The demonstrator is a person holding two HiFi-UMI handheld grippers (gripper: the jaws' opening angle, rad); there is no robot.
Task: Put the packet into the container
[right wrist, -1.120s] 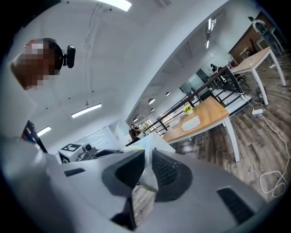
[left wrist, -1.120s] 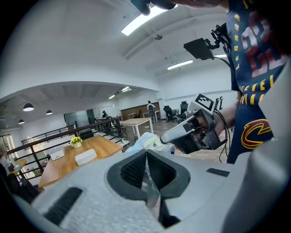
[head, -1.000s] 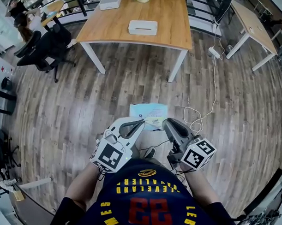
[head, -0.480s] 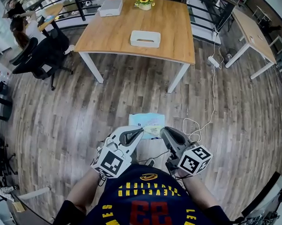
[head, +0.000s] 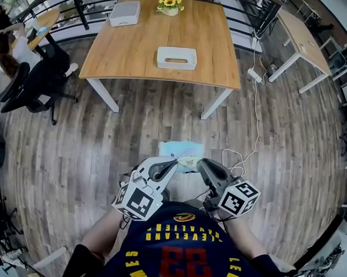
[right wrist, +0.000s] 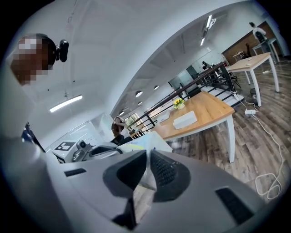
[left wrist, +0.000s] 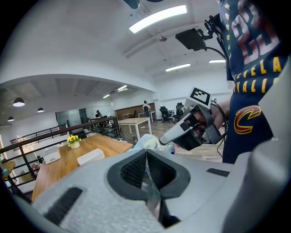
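A light blue and white packet (head: 181, 151) hangs flat between my two grippers, over the wooden floor. My left gripper (head: 174, 161) is shut on the packet's left edge, and my right gripper (head: 199, 162) is shut on its right edge. In the left gripper view the packet (left wrist: 146, 142) runs out from the shut jaws toward the right gripper (left wrist: 160, 142). In the right gripper view the packet's (right wrist: 145, 146) edge is pinched between the pads. The white open container (head: 176, 57) sits on a wooden table (head: 136, 54) ahead, well apart from the packet.
A pot of yellow flowers (head: 170, 3) and a white box (head: 124, 13) stand at the table's far end. A white cable (head: 235, 160) and a power strip (head: 254, 75) lie on the floor to the right. Black office chairs (head: 33, 85) stand at the left, and a second table (head: 302, 31) at the right.
Both grippers have carried the packet forward toward the table. The table and the container now sit nearer and lower in the head view. Both grips are unchanged.
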